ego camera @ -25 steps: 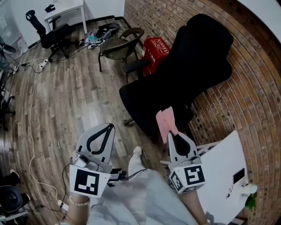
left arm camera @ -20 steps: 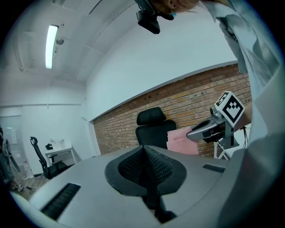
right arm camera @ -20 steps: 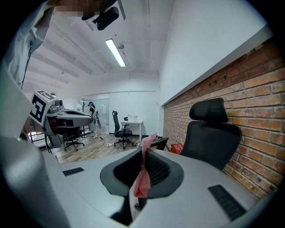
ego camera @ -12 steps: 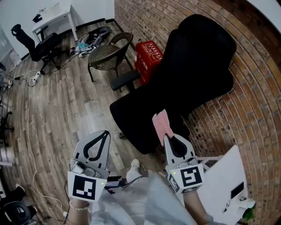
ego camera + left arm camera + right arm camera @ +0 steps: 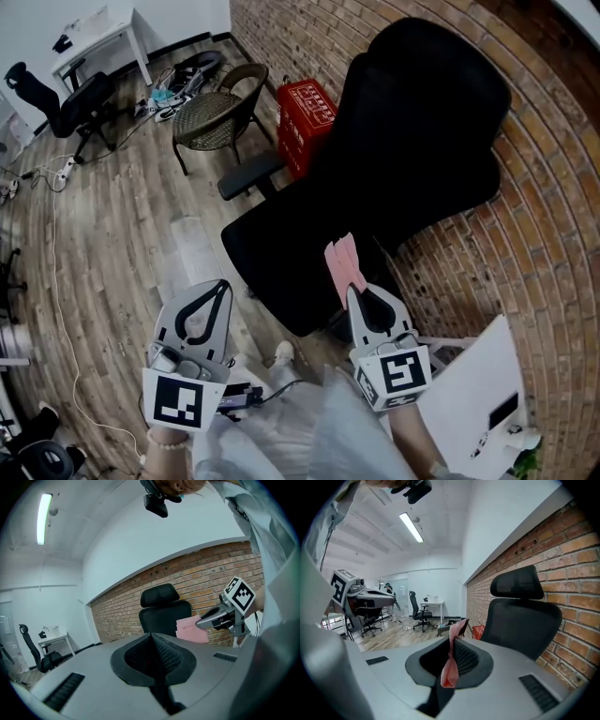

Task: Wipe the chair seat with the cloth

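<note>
A black office chair stands against the brick wall, its seat (image 5: 281, 253) below the tall backrest (image 5: 422, 122). My right gripper (image 5: 359, 289) is shut on a pink cloth (image 5: 344, 264), which sticks up past the jaws over the seat's near right edge. In the right gripper view the cloth (image 5: 451, 663) hangs pinched between the jaws, with the chair (image 5: 520, 616) ahead. My left gripper (image 5: 223, 284) is shut on nothing, held above the floor left of the seat. The left gripper view shows the chair (image 5: 164, 613), the cloth (image 5: 192, 630) and the right gripper (image 5: 206, 623).
A wicker chair (image 5: 220, 108) and a red crate (image 5: 307, 108) stand beyond the office chair. A white table (image 5: 469, 394) is at my lower right. Another black office chair (image 5: 80, 94), a white desk (image 5: 94, 37) and floor cables (image 5: 56, 234) lie to the far left.
The black chair has come closer and lies more squarely under the view. Both grippers keep their pose, the right one still holding the cloth.
</note>
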Action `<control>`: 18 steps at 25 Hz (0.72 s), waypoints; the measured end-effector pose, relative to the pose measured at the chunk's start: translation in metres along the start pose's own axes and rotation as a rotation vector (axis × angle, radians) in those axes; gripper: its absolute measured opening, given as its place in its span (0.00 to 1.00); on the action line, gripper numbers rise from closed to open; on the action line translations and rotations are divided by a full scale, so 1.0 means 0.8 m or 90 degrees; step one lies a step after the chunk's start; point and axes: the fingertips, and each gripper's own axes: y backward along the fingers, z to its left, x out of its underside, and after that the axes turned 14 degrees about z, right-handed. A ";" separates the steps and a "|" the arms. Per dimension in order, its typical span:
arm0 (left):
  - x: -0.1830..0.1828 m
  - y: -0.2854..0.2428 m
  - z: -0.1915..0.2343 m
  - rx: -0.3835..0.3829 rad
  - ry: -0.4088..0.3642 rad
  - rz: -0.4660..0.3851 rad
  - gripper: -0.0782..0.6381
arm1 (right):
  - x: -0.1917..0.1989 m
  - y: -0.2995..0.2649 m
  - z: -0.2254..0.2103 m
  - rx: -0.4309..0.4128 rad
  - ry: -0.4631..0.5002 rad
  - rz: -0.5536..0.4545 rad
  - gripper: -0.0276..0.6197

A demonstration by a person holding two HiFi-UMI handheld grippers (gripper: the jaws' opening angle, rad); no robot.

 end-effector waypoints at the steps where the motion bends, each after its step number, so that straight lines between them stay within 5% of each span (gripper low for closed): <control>1: 0.000 -0.006 0.001 0.002 -0.003 0.000 0.13 | 0.003 -0.003 -0.003 0.005 -0.006 0.004 0.12; 6: 0.008 -0.034 0.017 0.001 0.036 0.000 0.13 | 0.018 -0.022 -0.012 0.019 -0.029 0.022 0.12; 10: 0.013 -0.054 0.031 0.011 -0.008 0.001 0.13 | 0.021 -0.041 -0.012 0.027 -0.040 0.033 0.12; 18: 0.055 -0.116 0.067 0.037 0.002 0.009 0.13 | 0.038 -0.113 -0.016 0.047 -0.037 0.076 0.12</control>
